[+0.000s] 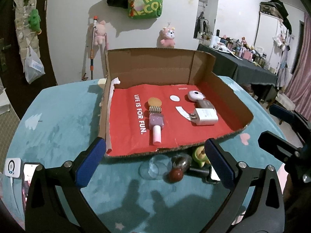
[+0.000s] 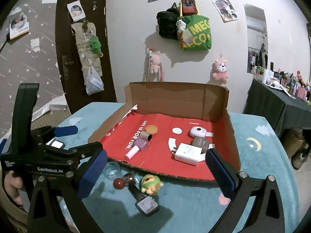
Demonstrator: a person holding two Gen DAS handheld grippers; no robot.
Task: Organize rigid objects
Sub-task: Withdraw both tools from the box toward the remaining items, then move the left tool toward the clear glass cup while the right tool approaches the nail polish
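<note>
Clearly, several things already lie in the cardboard box (image 2: 232,134) on its red floor: a toy microphone (image 2: 139,145) on the left part, and a white charger (image 2: 187,152), a brown case (image 2: 200,142) and a small round white device (image 2: 197,132) close together on the right part. Outside, just in front of the low front edge of the box, more things wait on the blue table cover (image 2: 262,165): a clear glass cup (image 2: 111,170) lying on its side, a red ball (image 2: 119,183) touching a shiny egg-shaped piece (image 2: 128,177), a small green and yellow toy figure (image 2: 150,183), and a dark-handled thing with a square head (image 2: 145,203).

The right gripper (image 2: 155,174) hangs over this group with its blue pads wide apart and nothing between them. The left gripper (image 1: 155,163) is also spread and empty, a little further back on the left side.

I judge the step in hand is to pick one of the loose things. The toy figure stands free enough; the ball and the shiny piece touch, so a careless closing can push one away. It is better to come down straight, with one pad on each side, and to lift high enough over the front edge. The glass cup may roll and slip, so it needs a slow grip across its body.
</note>
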